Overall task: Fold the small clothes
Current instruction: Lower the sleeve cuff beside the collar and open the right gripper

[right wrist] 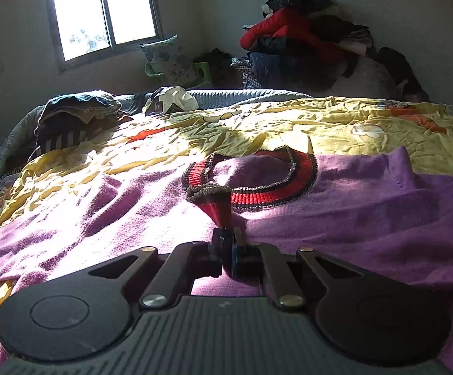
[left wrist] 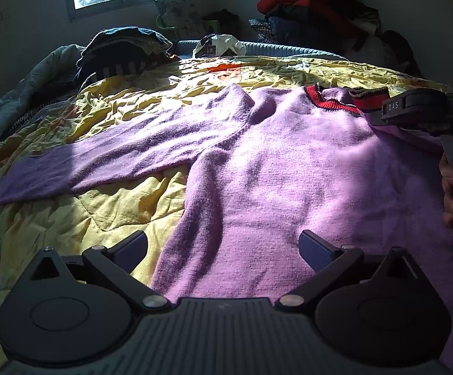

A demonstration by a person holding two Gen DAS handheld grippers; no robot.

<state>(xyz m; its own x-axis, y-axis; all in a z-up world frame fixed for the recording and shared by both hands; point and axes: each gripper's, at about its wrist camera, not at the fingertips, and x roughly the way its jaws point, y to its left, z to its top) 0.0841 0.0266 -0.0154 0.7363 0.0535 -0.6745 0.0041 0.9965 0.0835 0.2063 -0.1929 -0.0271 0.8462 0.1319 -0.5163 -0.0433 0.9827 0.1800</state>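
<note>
A purple sweater (left wrist: 273, 162) lies spread flat on the yellow quilt (left wrist: 79, 215) that covers the bed, its body toward the near edge and one sleeve (left wrist: 111, 153) stretched out to the left side. The right gripper (right wrist: 226, 234) has its fingers pressed together on the red ribbed collar (right wrist: 257, 198), pinching a bunched fold of it and lifting that fold off the quilt. The left gripper (left wrist: 223, 247) hovers over the sweater's lower body with its fingers spread wide and nothing between them. At the quilt's far left corner sits a stack of dark clothes (right wrist: 76, 118), perhaps folded, though shadow hides the details. Beyond the far edge, a heap of jackets (right wrist: 304, 40), a red one among them, leans against the wall. No box or basket shows in either view.
</note>
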